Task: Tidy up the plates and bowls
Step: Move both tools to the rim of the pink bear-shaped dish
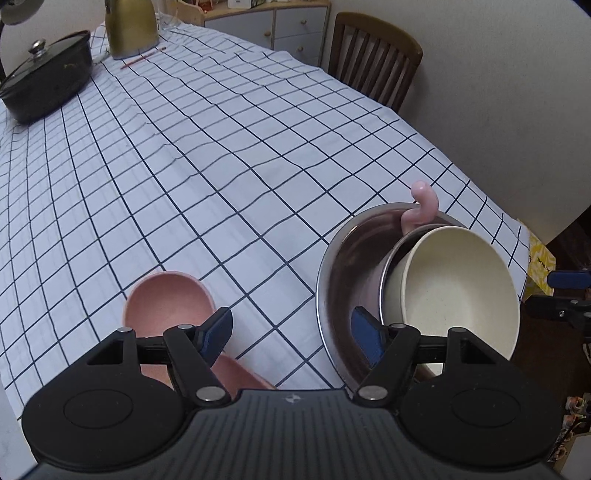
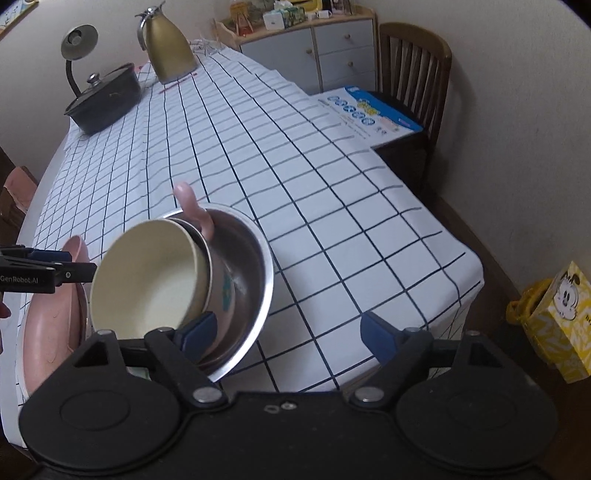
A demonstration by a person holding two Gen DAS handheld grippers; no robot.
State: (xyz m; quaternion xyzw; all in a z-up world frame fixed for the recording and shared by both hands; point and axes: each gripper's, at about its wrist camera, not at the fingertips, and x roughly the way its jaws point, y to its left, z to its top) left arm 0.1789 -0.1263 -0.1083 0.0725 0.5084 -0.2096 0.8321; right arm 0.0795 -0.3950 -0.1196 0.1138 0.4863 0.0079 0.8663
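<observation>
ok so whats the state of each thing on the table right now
steel bowl: tilted, holding the nested bowls
cream bowl: tilted, nested innermost
pink spoon: handle sticking up out of the bowls
pink dishes: empty, beside the stack
black pot: glass lid on
gold jug: upright, closed
left gripper: open
right gripper: open, left finger inside the steel bowl

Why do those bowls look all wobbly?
The cream bowl sits tilted on its side inside the big steel bowl, which overhangs the checked tablecloth's edge. A pink curly handle pokes up behind.

Black lidded pot point(image 1: 46, 75), gold jug point(image 1: 130, 27)
</observation>
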